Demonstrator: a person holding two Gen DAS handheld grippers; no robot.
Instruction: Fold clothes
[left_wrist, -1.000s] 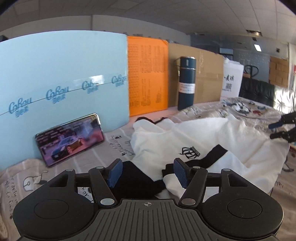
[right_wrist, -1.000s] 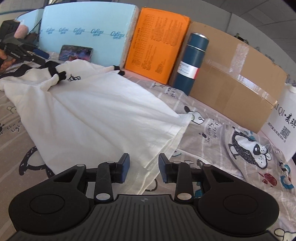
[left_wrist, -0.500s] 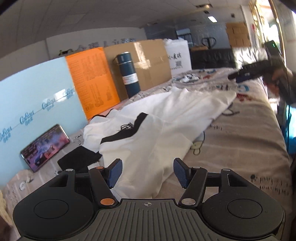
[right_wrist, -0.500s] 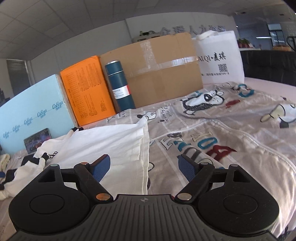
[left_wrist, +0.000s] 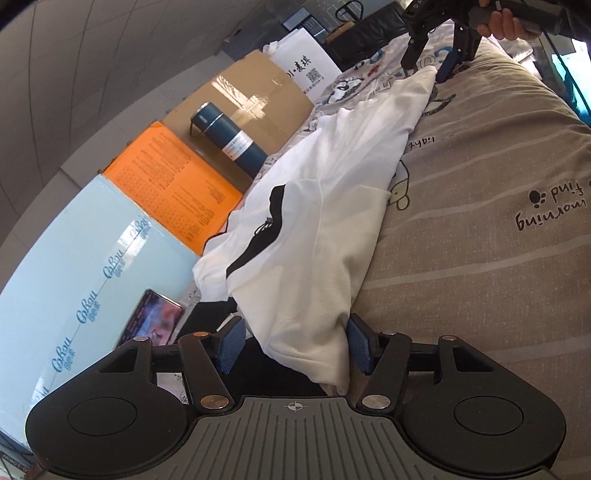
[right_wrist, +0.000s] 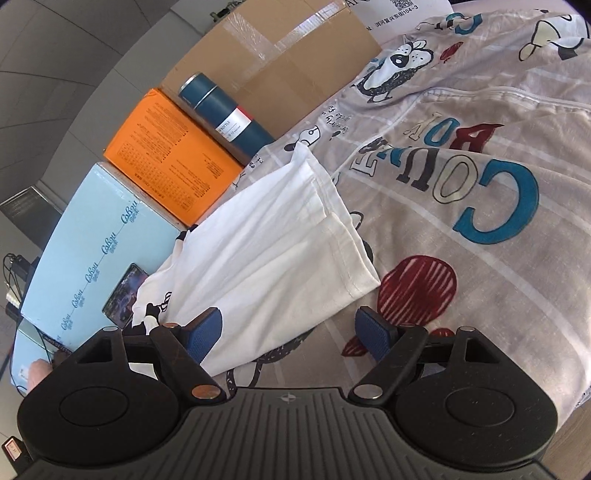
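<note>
The light-blue foam board (left_wrist: 85, 254) carries the repeated brand "CoBou". On the printed bedsheet (left_wrist: 498, 229), upside down, stand the words "morning" and "find", while the patterned quilt (right_wrist: 480, 184) shows large letters "COU" and "BOY". The white bag (right_wrist: 406, 7) reads "104-3", and the blue bottle (right_wrist: 229, 114) has a label with "BOTTLE".

Left hand-held gripper (left_wrist: 293, 345) & right hand-held gripper (right_wrist: 290, 334) both w/ jaws spread wide.

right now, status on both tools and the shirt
Left tool open, shirt sleeve end between its fingers. Right tool open over the hem corner, nothing gripped. Shirt half folded on the bedsheet. Phone beside the collar end.
</note>
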